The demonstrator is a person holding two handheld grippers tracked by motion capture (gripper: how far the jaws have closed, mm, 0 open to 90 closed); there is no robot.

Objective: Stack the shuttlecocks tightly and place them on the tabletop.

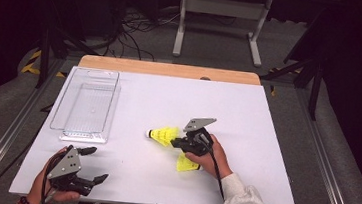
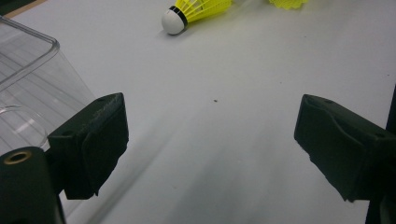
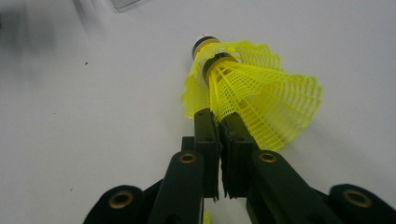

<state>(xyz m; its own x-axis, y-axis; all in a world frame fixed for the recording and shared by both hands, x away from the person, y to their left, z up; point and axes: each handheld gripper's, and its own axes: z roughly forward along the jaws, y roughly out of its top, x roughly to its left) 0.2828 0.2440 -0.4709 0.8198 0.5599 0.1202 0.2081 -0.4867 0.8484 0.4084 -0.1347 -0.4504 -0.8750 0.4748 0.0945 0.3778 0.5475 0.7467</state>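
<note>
My left gripper (image 2: 210,144) jaws stand wide apart over bare white table (image 2: 224,140), nothing between them. Clear plastic bin (image 2: 32,79) sits just beside my left-hand jaw, corner rim visible. Far ahead, a yellow shuttlecock (image 2: 194,11) lies on its side, white cork toward me. Second yellow skirt (image 2: 286,3) at top edge, cropped.

This looks like a lab or test room set up for recording, not a home. A white board lies on a plain wooden desk (image 1: 169,70) under bright light, while the surroundings stay dark. Loose black cables (image 1: 136,27) sprawl over the grey carpeted floor (image 1: 215,40) behind it. A white metal stand (image 1: 221,23) rises at the back, black tripod legs (image 1: 48,49) flank the desk, and yellow-black hazard tape (image 1: 33,61) marks the floor at the left.
</note>
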